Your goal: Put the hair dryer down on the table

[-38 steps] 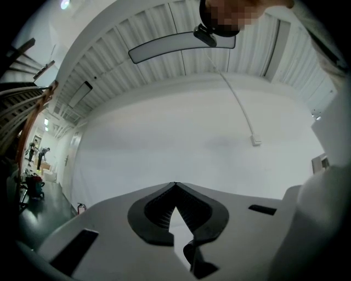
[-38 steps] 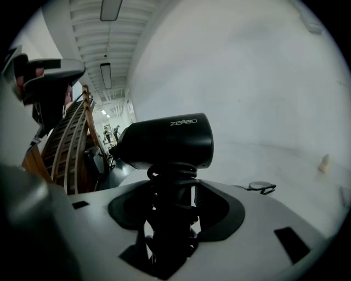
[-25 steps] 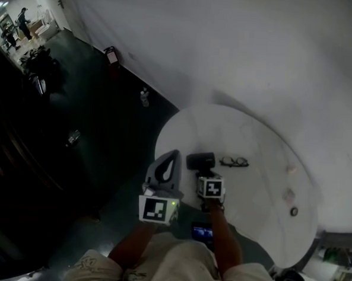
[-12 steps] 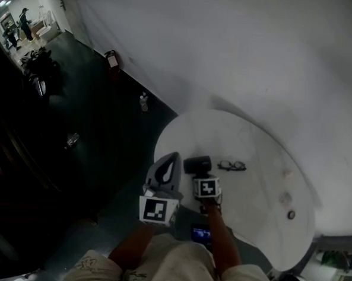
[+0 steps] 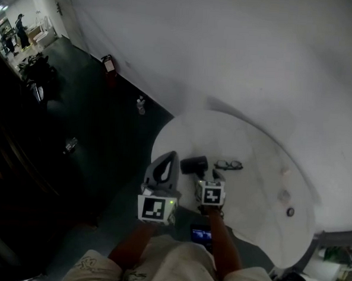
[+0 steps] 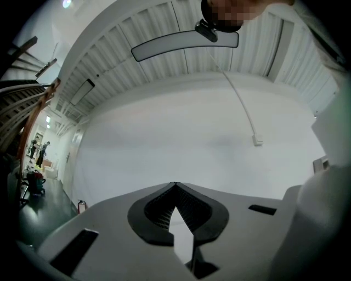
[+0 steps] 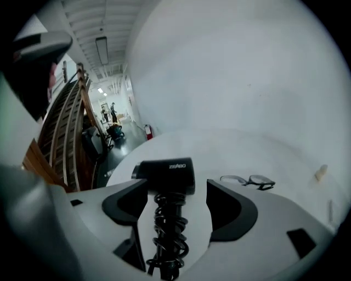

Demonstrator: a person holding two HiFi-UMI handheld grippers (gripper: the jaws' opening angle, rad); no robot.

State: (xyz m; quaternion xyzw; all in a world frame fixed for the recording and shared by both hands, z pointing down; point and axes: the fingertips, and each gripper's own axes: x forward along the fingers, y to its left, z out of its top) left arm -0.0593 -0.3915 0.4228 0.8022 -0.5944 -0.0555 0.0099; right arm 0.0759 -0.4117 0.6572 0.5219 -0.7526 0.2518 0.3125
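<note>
**Hair dryer on table, right jaws wide around its handle**

Hair dryer (image 5: 194,165) lies near the near-left edge of the round white table (image 5: 247,135). There's bare surface beyond it, and glasses (image 5: 228,165) just to its right. Barrel axis runs left-right across the right gripper view, and the cord-wrapped handle points back at the right hand-held gripper (image 7: 176,185). Jaws are wide, straddling the handle, and no contact shows. Left hand-held gripper (image 6: 175,189) has its tips together with nothing between them. It sits at the table's left rim, beside the dryer. Handle end is cut off at the frame bottom. The head view is dim, so the small bits (image 5: 284,195) at far right can't be identified
</note>
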